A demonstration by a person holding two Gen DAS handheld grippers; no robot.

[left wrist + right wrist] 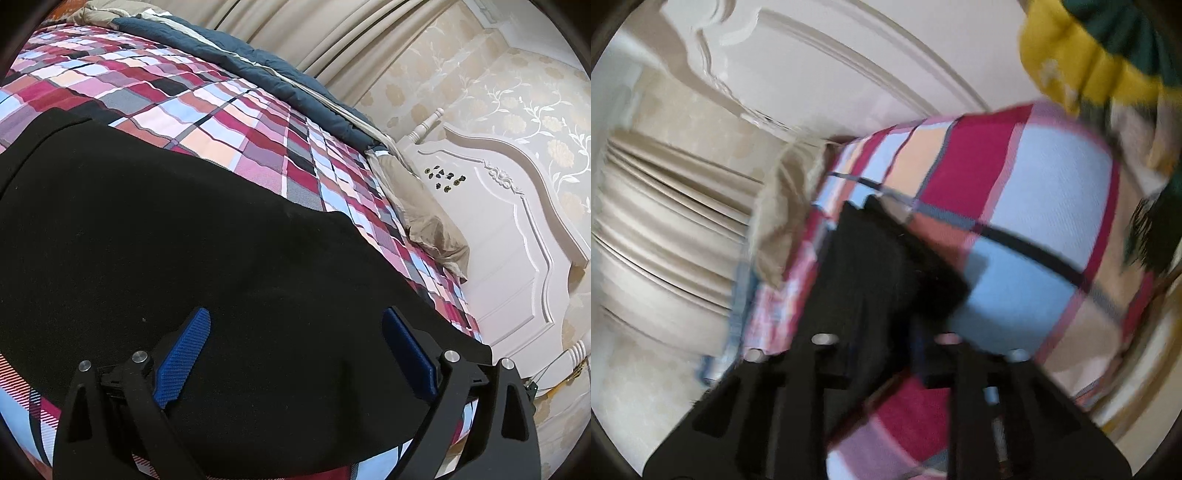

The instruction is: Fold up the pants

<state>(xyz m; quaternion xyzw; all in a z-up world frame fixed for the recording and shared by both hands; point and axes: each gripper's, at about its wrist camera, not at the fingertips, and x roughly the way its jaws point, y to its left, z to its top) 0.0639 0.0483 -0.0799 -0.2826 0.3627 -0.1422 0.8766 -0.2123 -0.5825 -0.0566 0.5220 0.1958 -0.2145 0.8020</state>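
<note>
The pants (155,236) lay spread as a broad black sheet on the checked bedspread (236,110), covering most of the near side of the bed. In the left wrist view the cloth looked flat and smooth, with one edge running toward the headboard (498,229) and a corner ending at the bed's near edge. No fold line or doubled layer could be made out in that view; black on black hid any seam.

The left gripper (295,354) hovered over the pants with its blue pads (184,354) wide apart. Nothing was between them, and contact with the cloth could not be confirmed.

The right gripper (886,332) was closed to its tightest. The right wrist view was blurred, but a bunch of black cloth (882,258) rose from between its fingers, so it was judged to be pinching an edge or corner of the pants. That cloth stood raised and creased above the bedspread.

Judgement: the task was at an early stage. One grasp was made on the right; the left had not yet taken hold. The folds themselves appeared still to be done.
</note>
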